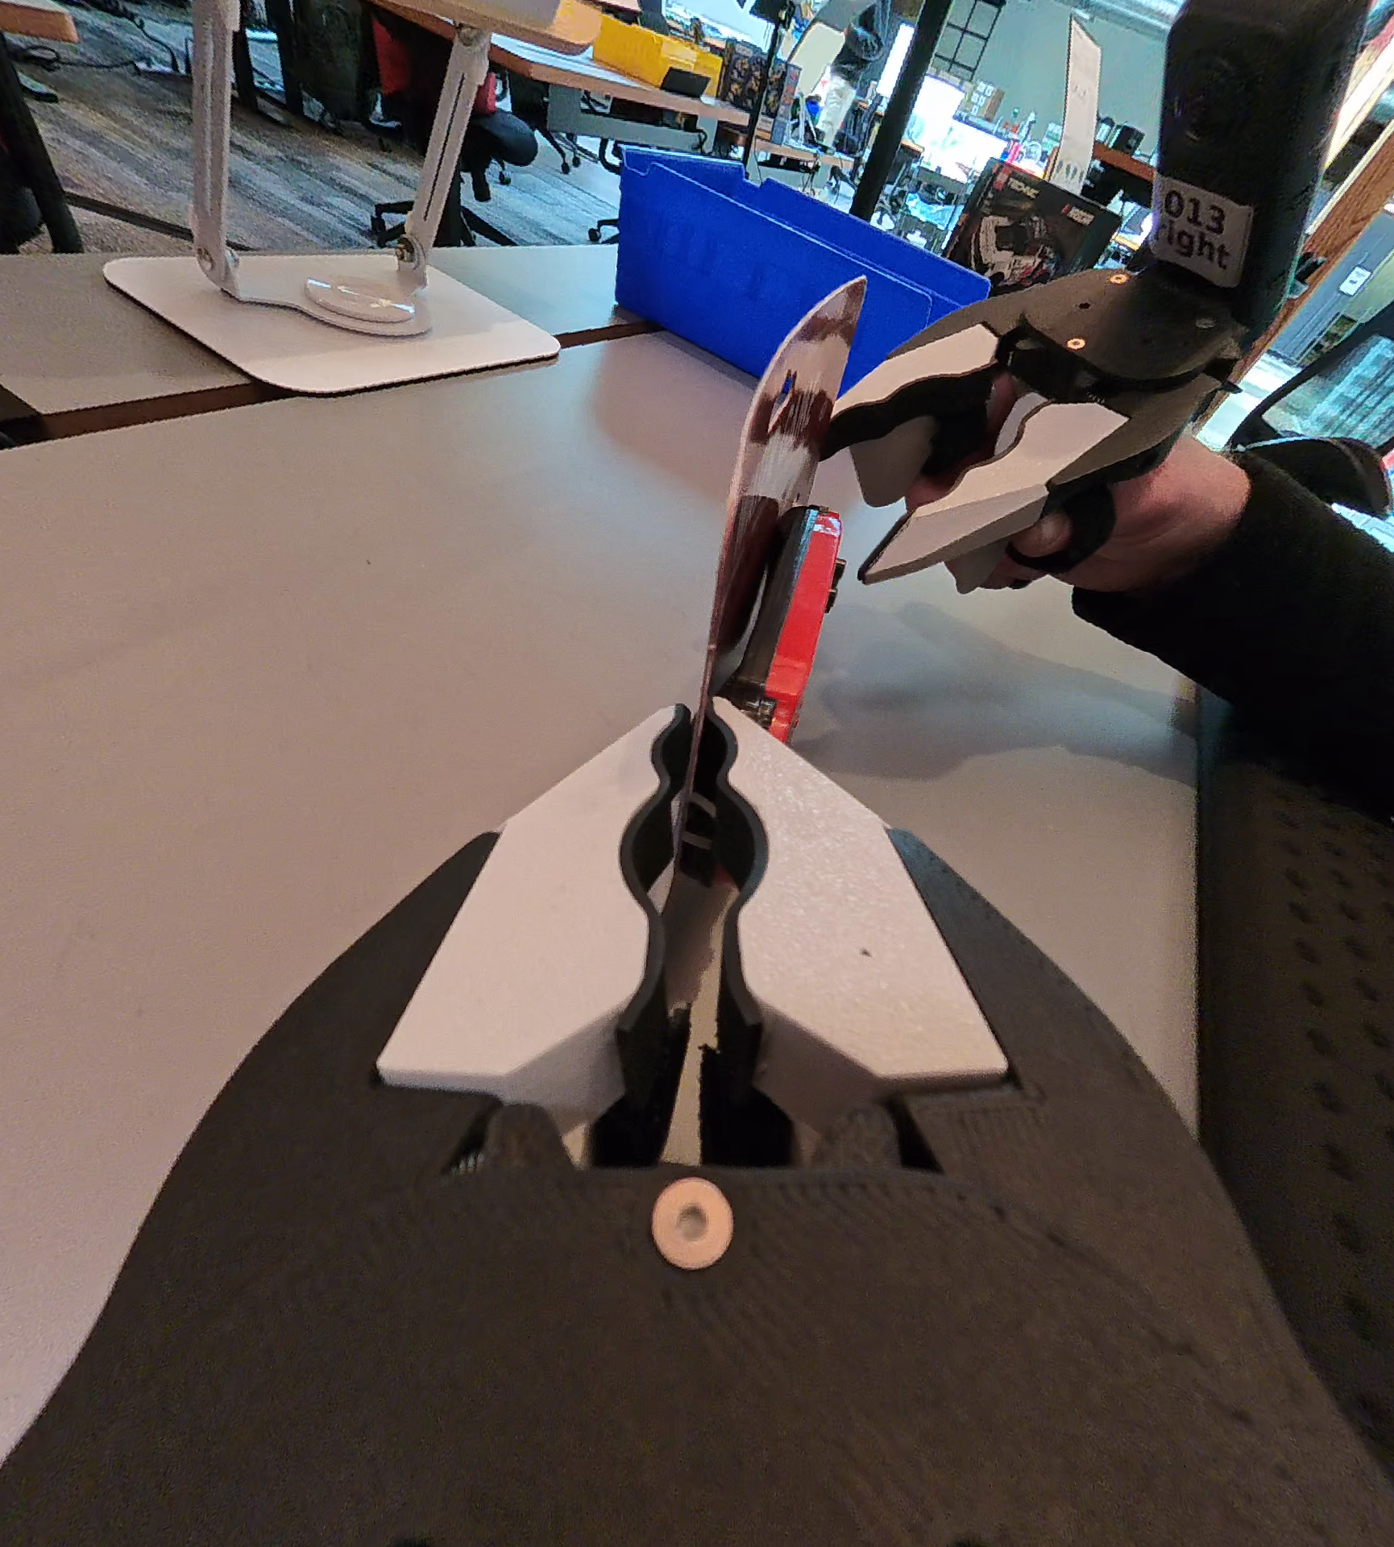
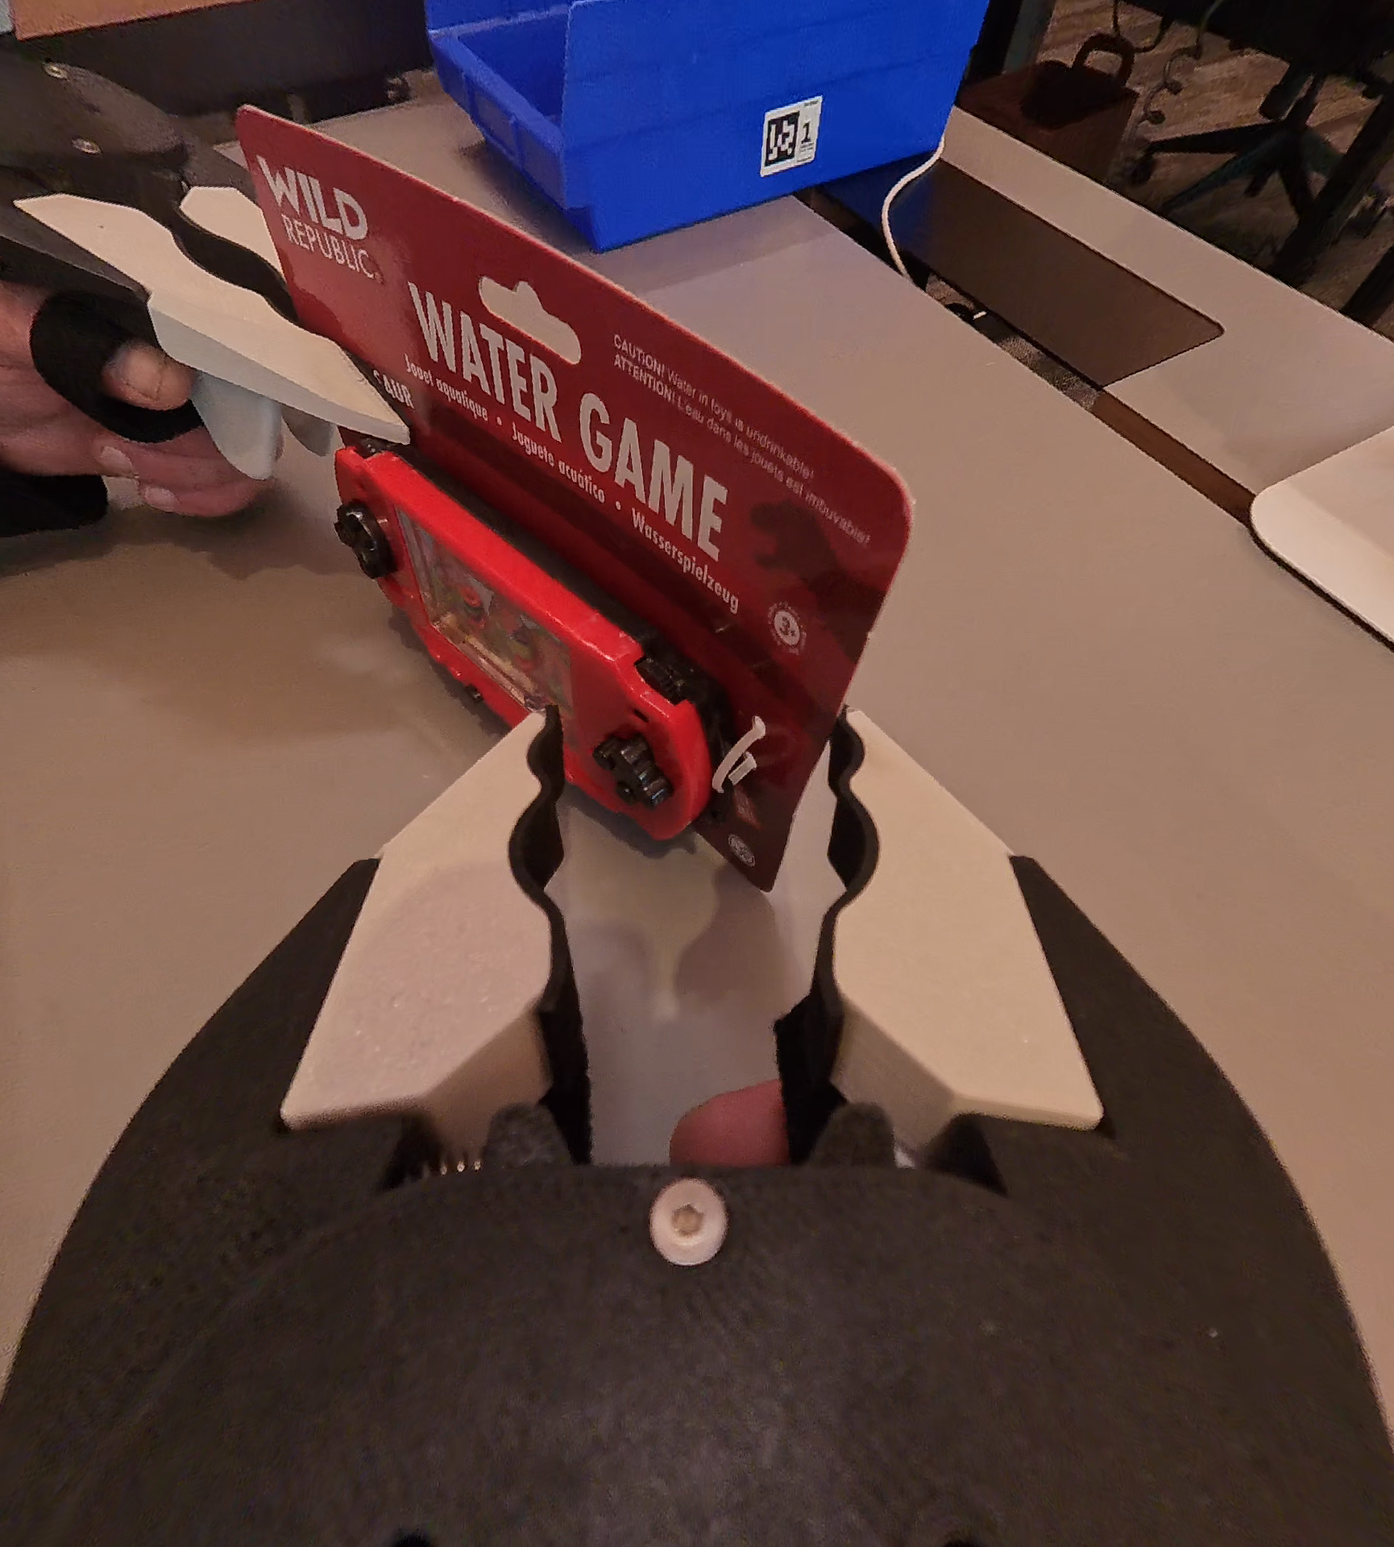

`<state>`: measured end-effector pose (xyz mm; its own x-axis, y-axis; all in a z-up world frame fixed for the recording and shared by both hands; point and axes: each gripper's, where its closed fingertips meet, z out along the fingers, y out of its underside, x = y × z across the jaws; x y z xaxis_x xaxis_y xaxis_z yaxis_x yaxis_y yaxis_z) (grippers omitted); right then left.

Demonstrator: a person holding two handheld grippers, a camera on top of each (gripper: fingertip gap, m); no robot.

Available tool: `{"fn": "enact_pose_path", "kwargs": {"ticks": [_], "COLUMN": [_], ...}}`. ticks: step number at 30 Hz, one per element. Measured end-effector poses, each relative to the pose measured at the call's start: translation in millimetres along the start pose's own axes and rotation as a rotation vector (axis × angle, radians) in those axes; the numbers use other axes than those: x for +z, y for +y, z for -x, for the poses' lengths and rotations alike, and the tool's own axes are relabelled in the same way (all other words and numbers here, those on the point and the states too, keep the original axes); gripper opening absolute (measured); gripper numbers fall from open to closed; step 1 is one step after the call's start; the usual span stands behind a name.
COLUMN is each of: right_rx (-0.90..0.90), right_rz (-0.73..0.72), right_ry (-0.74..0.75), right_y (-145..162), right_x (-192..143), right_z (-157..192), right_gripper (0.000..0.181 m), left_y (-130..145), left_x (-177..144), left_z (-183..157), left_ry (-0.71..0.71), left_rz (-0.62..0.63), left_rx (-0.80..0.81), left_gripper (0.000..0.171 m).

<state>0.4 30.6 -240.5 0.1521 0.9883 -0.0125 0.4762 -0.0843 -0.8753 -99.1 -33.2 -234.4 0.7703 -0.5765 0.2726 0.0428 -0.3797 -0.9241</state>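
Observation:
A red handheld water-game toy (image 2: 526,636) is fixed to a red backing card (image 2: 593,402), which stands upright on edge on the grey table (image 2: 1095,753). My left gripper (image 1: 700,720) is shut on one end of the card (image 1: 794,418), seen edge-on with the toy (image 1: 802,619) behind it. It also shows in the right wrist view (image 2: 375,418), held by a hand. My right gripper (image 2: 694,737) is open, its fingertips on either side of the card's other end and the toy's end, not pressing them. It also shows in the left wrist view (image 1: 869,531).
A blue plastic bin (image 2: 719,109) stands on the table behind the card and also shows in the left wrist view (image 1: 761,276). A white stand with a flat base (image 1: 325,326) sits at the far left. A dark perforated chair (image 1: 1330,1088) is by the table's right edge.

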Motion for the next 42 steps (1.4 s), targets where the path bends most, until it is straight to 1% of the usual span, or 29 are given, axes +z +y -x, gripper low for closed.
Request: {"fn": "enact_pose_path", "kwargs": {"ticks": [3, 10, 12, 15, 20, 23, 26, 31, 39, 42], "right_rx": [-0.006, 0.01, -0.007, 0.004, 0.044, 0.037, 0.04, 0.037, 0.04, 0.04], "right_rz": [0.01, -0.006, -0.016, -0.013, -0.041, -0.021, -0.037, -0.055, -0.068, -0.069], "right_ry": [0.016, 0.046, 0.059, 0.042, -0.009, -0.056, -0.093, -0.11, -0.076, -0.067], "right_y": [5.7, 6.7, 5.7, 9.0, 4.1, 9.2, 9.3, 9.7, 9.1, 8.1], "right_x": [-1.0, -1.3, -1.7, 0.1, 3.3, 7.4, 6.9, 3.0, 1.1, 1.8], "right_z": [-4.7, -17.5, -20.5, -19.5, -19.6, -18.6, -17.1, -19.7, -24.0, -23.7], "right_gripper": [0.061, 0.058, 0.054, 0.053, 0.058, 0.058, 0.049, 0.043, 0.033, 0.032], "left_y": [0.2, 0.9, 0.8, 0.6, 0.3, -0.2, -0.6, -2.3, -4.9, -4.8], "left_x": [0.8, 3.5, 4.1, 4.8, 6.7, 8.1, 9.9, 14.3, 21.7, 21.7], "left_z": [3.1, 4.7, 4.5, 4.3, 1.9, 0.2, -0.4, 2.9, 11.7, 14.2], "left_ry": [-0.004, 0.004, 0.003, 0.006, 0.021, 0.032, 0.041, 0.049, 0.039, 0.034], "left_rz": [0.008, 0.009, 0.011, 0.01, 0.008, 0.009, 0.012, 0.019, 0.03, 0.026], "left_rx": [0.003, -0.002, -0.001, -0.001, 0.014, 0.028, 0.037, 0.036, 0.029, 0.023], "left_gripper": [0.0, 0.0, 0.0, 0.0, 0.0, 0.0, 0.0, 0.0, 0.0, 0.0]}}
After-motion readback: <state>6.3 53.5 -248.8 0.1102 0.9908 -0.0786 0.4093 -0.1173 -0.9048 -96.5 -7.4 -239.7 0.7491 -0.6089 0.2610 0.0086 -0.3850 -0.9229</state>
